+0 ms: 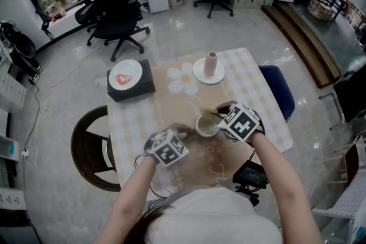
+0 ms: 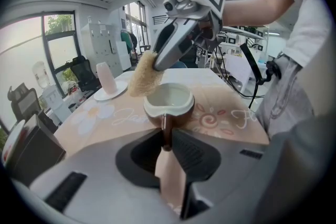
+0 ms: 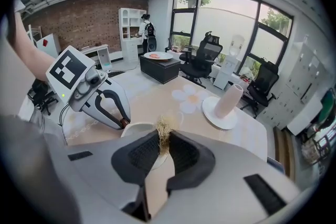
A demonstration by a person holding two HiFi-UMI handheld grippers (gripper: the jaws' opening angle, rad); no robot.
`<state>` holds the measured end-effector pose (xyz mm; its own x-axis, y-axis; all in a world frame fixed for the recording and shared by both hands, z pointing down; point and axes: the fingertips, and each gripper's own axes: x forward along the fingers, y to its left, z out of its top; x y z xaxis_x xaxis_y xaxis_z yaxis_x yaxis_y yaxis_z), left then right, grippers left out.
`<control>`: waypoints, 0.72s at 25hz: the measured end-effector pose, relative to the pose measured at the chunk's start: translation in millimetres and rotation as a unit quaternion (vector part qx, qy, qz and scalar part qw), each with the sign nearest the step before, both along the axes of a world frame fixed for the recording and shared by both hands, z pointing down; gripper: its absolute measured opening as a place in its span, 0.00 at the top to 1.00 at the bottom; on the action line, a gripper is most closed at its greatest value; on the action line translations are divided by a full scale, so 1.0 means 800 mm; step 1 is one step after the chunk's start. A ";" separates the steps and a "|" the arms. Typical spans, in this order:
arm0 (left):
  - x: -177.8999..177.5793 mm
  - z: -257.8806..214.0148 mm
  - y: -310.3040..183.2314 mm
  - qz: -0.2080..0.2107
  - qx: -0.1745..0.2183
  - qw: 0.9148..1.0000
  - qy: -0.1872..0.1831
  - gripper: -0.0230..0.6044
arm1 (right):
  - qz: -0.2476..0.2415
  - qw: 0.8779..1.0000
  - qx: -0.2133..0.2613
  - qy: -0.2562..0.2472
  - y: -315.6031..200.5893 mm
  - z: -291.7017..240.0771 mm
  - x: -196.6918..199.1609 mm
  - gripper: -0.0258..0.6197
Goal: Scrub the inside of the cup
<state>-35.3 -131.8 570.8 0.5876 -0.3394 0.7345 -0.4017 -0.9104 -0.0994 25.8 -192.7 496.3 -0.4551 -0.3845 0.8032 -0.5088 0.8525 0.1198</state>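
Grey polished floor surrounds a table [image 1: 260,97] spread with a pale checked cloth and a beige flower-printed runner [image 1: 171,103]; black office chairs [image 1: 117,6] stand well off at eleven and twelve o'clock, a wicker chair [image 1: 86,148] is tucked in at eight o'clock, and a blue seat [image 1: 278,88] at three o'clock.

Near the middle of the runner stands the cup [image 2: 170,105], brown outside, white inside, upright on the cloth; from it, a pink vase [image 1: 211,63] on a white saucer [image 1: 201,74] lies at twelve o'clock, and a black box [image 1: 140,88] bearing a white plate [image 1: 125,74] at ten o'clock.

Coming in from about seven o'clock, the left gripper [image 2: 167,136] has its jaws clamped together on the cup's thin brown handle.

From three o'clock the right gripper [image 3: 164,147] reaches over the cup; its jaws are pinched on a tuft of straw-coloured fibre scrubber [image 3: 164,131], which pokes out beyond the tips.

In the left gripper view the scrubber meets the cup's rim at ten o'clock, at the lip and not down in the bowl; the white inside looks bare.

A black device [image 1: 250,175] with cables sits at the table's five o'clock edge.
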 end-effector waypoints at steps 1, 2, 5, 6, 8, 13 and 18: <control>0.000 0.000 0.000 0.000 0.000 1.000 0.000 0.86 | 0.004 1.000 -0.004 0.000 0.000 0.001 0.005 0.87; -0.001 0.001 -0.001 0.000 0.000 1.000 0.000 0.86 | 0.007 1.000 -0.009 0.000 0.000 0.003 0.009 0.87; 0.000 0.002 -0.002 0.000 0.000 1.000 -0.001 0.86 | 0.019 1.000 -0.025 -0.004 0.001 0.007 0.024 0.87; 0.000 0.002 -0.002 -0.001 0.000 1.000 -0.001 0.86 | 0.024 0.999 -0.029 -0.006 0.001 0.007 0.029 0.87; 0.000 0.002 -0.001 -0.001 0.000 1.000 0.000 0.86 | 0.033 0.999 -0.036 -0.011 0.002 0.009 0.036 0.87; -0.001 0.002 -0.001 -0.002 -0.001 1.000 -0.001 0.86 | 0.044 0.998 -0.047 -0.027 0.005 0.009 0.040 0.87; -0.002 0.001 -0.002 -0.004 -0.003 1.000 0.000 0.86 | 0.047 0.997 -0.055 -0.032 0.009 0.007 0.044 0.87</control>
<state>-37.0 -133.0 571.3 0.5847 -0.3403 0.7364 -0.4093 -0.9075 -0.0944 61.0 -185.7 502.0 -0.4738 -0.3380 0.8132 -0.5901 0.8073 -0.0083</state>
